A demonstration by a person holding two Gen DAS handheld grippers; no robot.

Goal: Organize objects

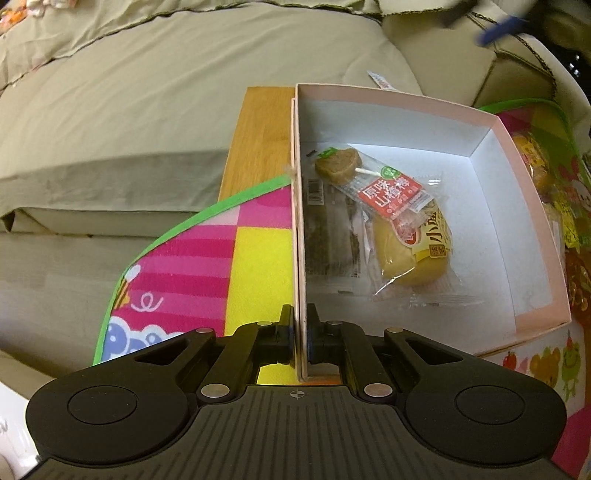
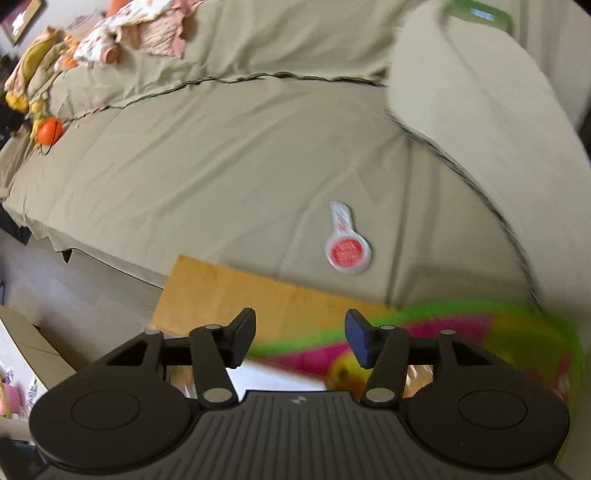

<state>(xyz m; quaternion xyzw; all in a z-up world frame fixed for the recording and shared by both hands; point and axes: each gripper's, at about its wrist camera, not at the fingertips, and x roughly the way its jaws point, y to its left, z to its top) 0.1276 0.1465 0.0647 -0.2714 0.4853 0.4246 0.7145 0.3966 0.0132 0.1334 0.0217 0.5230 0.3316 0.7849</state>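
A pink cardboard box (image 1: pixel 532 206) with a white inside stands on a colourful mat (image 1: pixel 207 258) on a wooden table (image 1: pixel 258 147). My left gripper (image 1: pixel 299 325) is shut on the box's near left wall. Inside lie a red-labelled lollipop packet (image 1: pixel 384 188), a yellow wrapped cake (image 1: pixel 410 251) and a clear flat packet (image 1: pixel 332 240). In the right wrist view my right gripper (image 2: pixel 300 332) is open with nothing between its fingers, above the table edge (image 2: pixel 229 295). A round red-and-white wrapped lollipop (image 2: pixel 347 247) lies on the sofa cushion beyond it.
A beige sofa (image 1: pixel 129 92) runs behind the table. More wrapped snacks (image 1: pixel 535 162) lie on the mat right of the box. An orange ball (image 2: pixel 51 130) and crumpled cloths (image 2: pixel 129 33) sit far left on the sofa. The mat's green rim (image 2: pixel 480 314) blurs at right.
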